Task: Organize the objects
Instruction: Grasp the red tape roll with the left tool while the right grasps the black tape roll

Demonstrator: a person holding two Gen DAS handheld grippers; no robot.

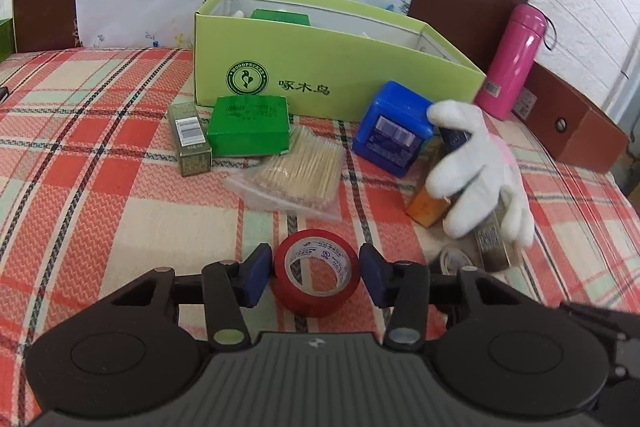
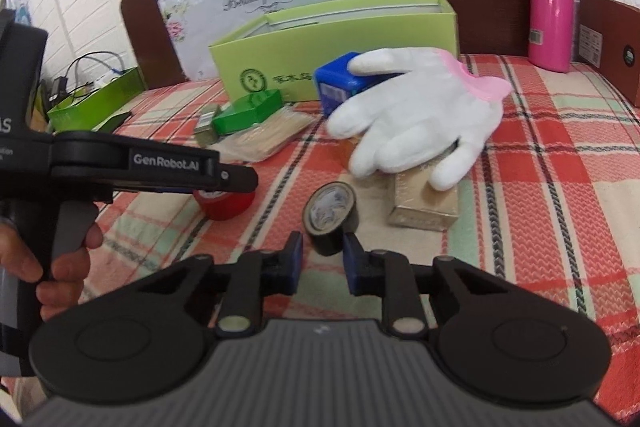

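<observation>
- Red tape roll [image 1: 316,281] is lying on the plaid cloth [image 1: 100,163] between the blue pads of the left gripper [image 1: 316,281]; the jaws are standing part-way open with a sliver of gap on each side, so nothing is being gripped yet.
- Black tape roll [image 2: 330,217] is sitting upright just ahead of the right gripper [image 2: 322,263], whose jaws are narrow and mostly short of the roll; I cannot tell whether the pads are touching it.
- Both rolls are resting on soft bedding, so a squeeze off-centre is likely to be tipping or rolling them away, the black one especially, since only the pad tips are reaching it.
- White glove [image 2: 416,119] is draping over a gold carton [image 2: 424,203] near the black roll; a forward push risks snagging it.
- Green box [image 1: 336,67], the probable destination, is standing open beyond a toothpick bag [image 1: 296,171] and a green packet [image 1: 250,127]; lifting high is looking like the clearest route, with bare cloth only at the left.
</observation>
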